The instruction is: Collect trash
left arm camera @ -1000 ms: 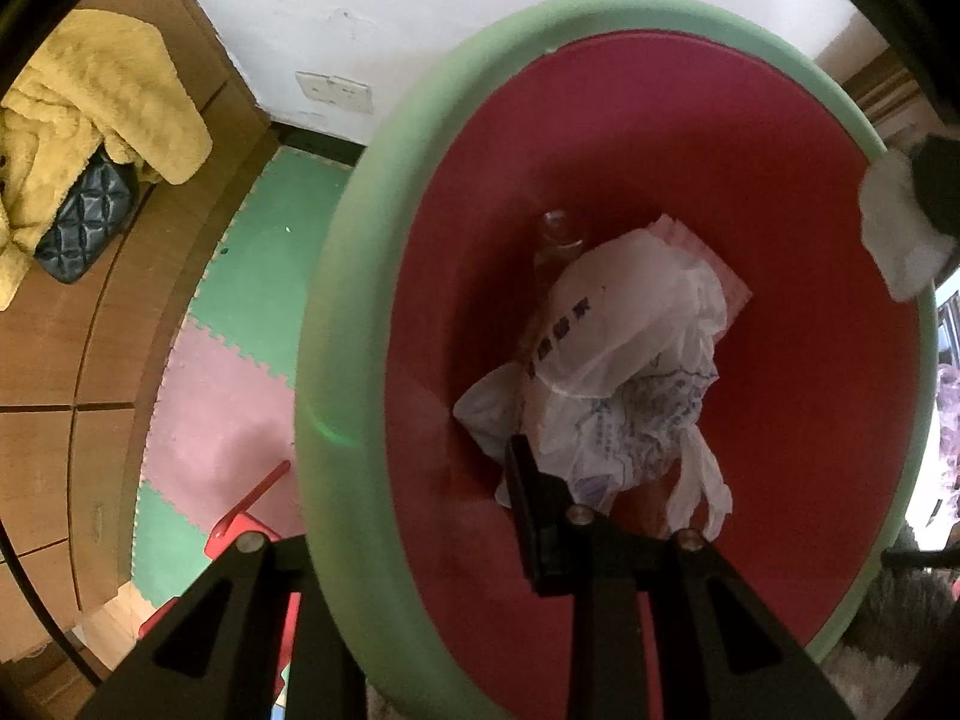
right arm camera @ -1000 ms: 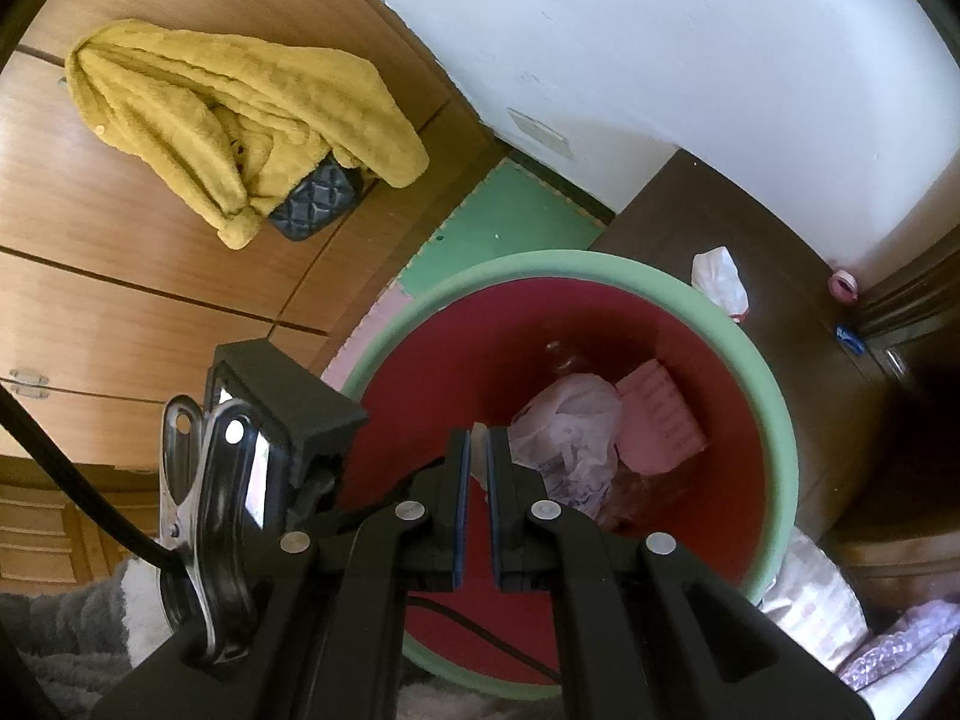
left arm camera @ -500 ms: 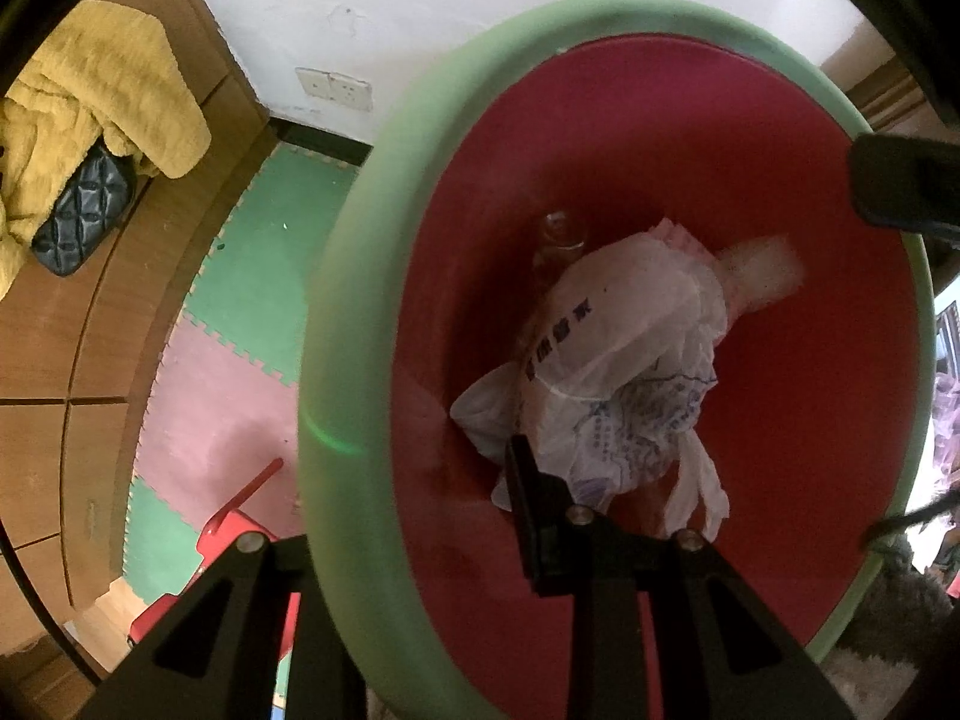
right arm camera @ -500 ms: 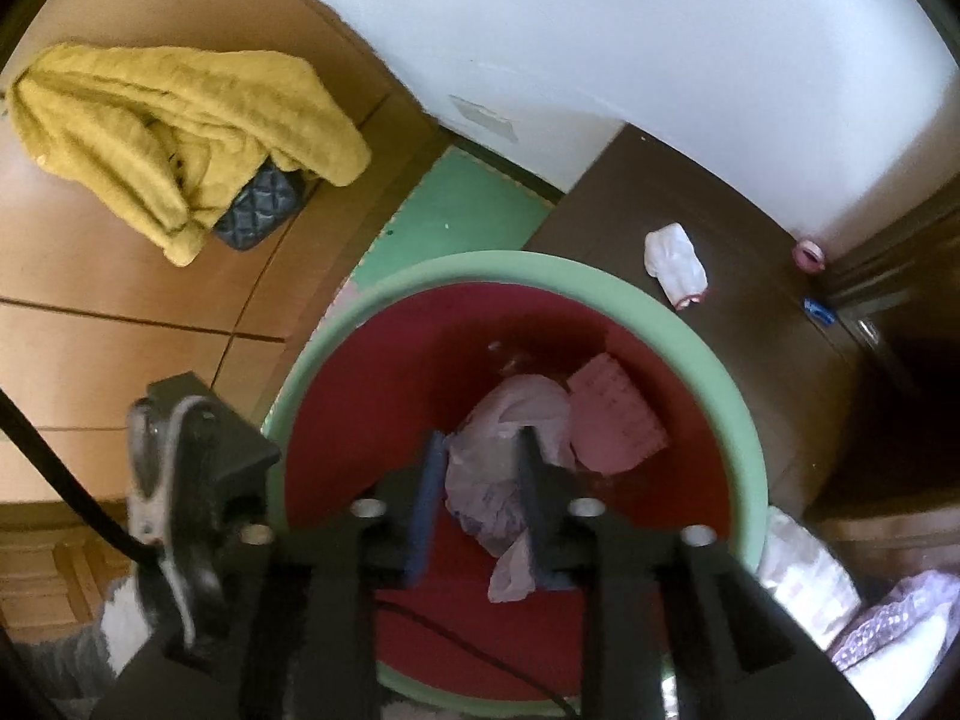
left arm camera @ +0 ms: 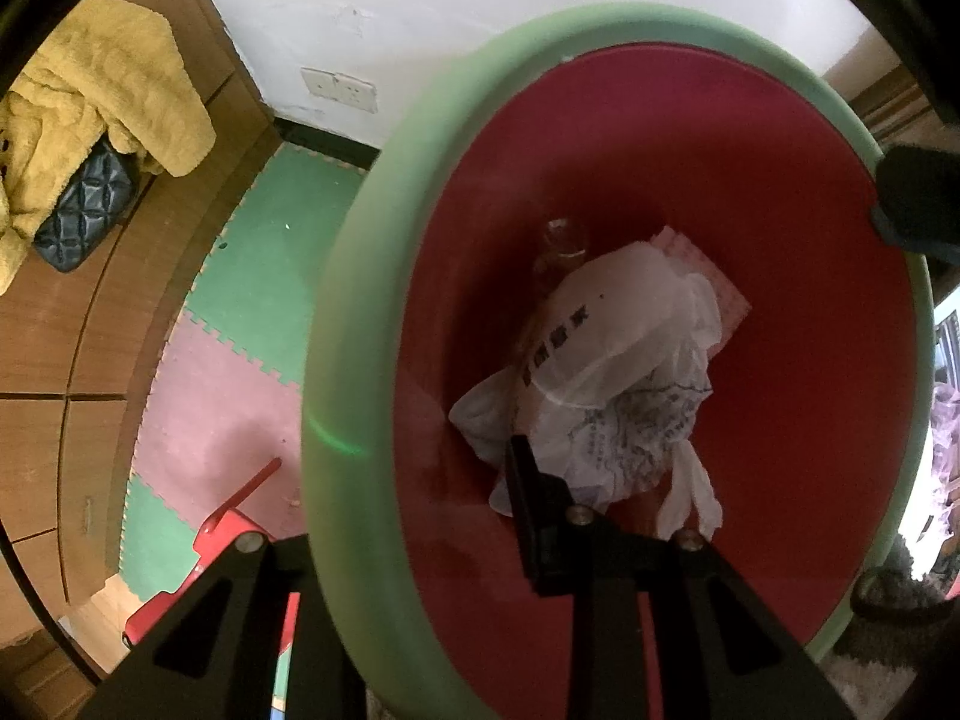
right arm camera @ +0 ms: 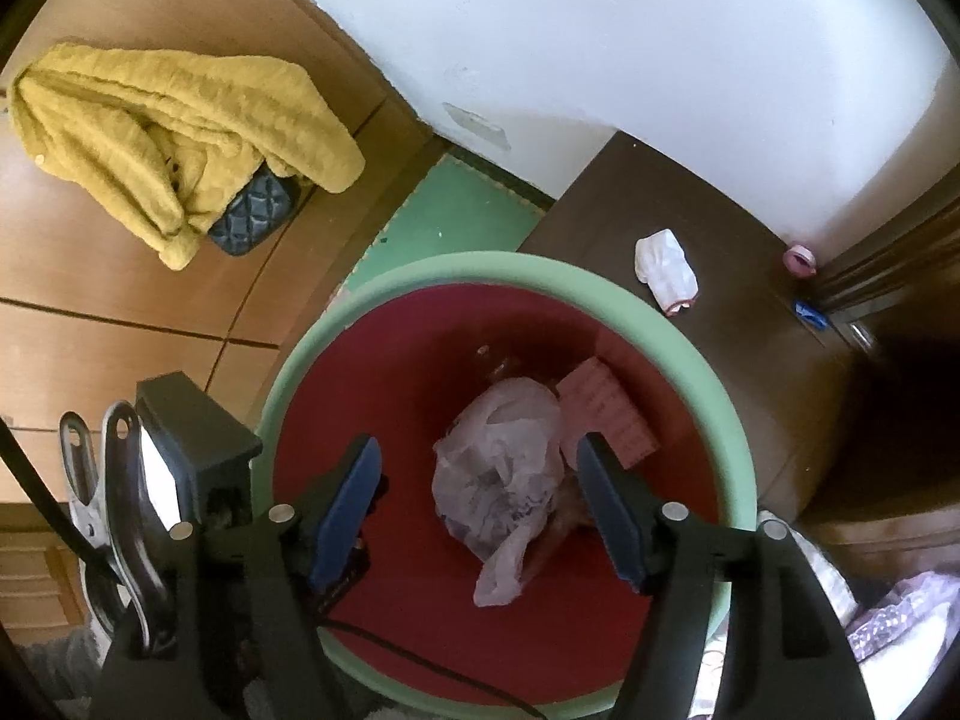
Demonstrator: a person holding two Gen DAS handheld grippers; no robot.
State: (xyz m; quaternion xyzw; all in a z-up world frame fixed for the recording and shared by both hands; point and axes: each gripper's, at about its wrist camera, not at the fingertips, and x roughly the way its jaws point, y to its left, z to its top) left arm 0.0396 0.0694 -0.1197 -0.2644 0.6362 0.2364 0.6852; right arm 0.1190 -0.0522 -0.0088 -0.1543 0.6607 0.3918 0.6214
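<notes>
White wall (right arm camera: 660, 48) and wooden floor (right arm camera: 120, 312) back our view, with green and pink foam mats (left arm camera: 240, 324) below a wall socket (left arm camera: 339, 89). At ten o'clock a yellow towel (right arm camera: 180, 132) lies over a dark quilted bag (right arm camera: 255, 215).

We hold a bin (left arm camera: 336, 360) with a green rim and red inside. Our left gripper (left arm camera: 414, 510) grips that rim, its jaws nearly closed with the rim between them, one finger outside and one inside the bin. Crumpled white plastic bags (left arm camera: 612, 372) lie in the bottom of the bin, with a pink sheet (right arm camera: 606, 414) touching them at one o'clock.

Our right gripper (right arm camera: 480, 504) hangs over the bin mouth; its jaws have just been opening and now stand wide apart, gripping nothing, the bags showing far below between them.

At two o'clock, on the dark worktop (right arm camera: 720, 312), lies another white wad (right arm camera: 666, 270), well apart from the bin.
</notes>
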